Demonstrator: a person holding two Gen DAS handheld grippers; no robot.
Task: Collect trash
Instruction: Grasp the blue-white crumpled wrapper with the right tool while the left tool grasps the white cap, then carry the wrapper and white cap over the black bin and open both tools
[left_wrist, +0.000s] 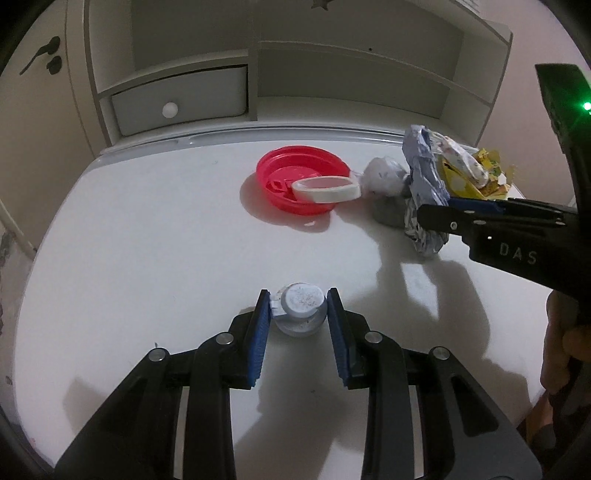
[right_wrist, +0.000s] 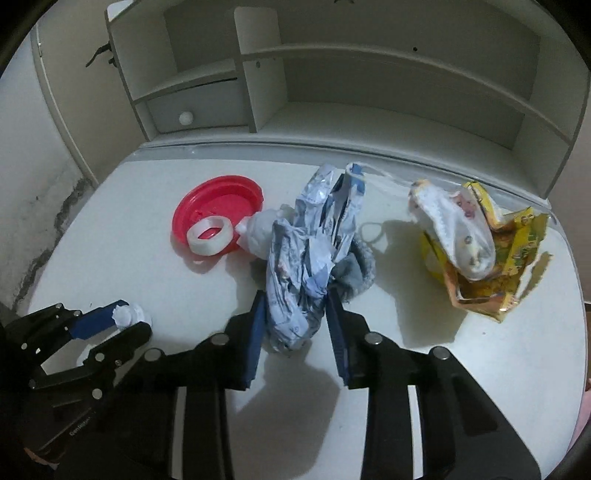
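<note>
Two claws, two light pieces of trash gripped.
Left claw (left_wrist: 298, 312) pinches rigid small cap (left_wrist: 300, 308), nearest from red lid (left_wrist: 295, 177); right claw (right_wrist: 295, 314) squeezes soft crumpled wrapper (right_wrist: 306, 258) low, beside lid.

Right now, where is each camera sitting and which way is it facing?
Left wrist: on the left gripper, looking forward and down at the white table; its fingers clamp a small grey bottle; the right gripper and a hand show at the right edge.
Right wrist: on the right gripper, facing the shelf; its fingers pinch a crumpled blue-white wrapper.
Shared: red lid, tape roll, yellow wrapper.
</note>
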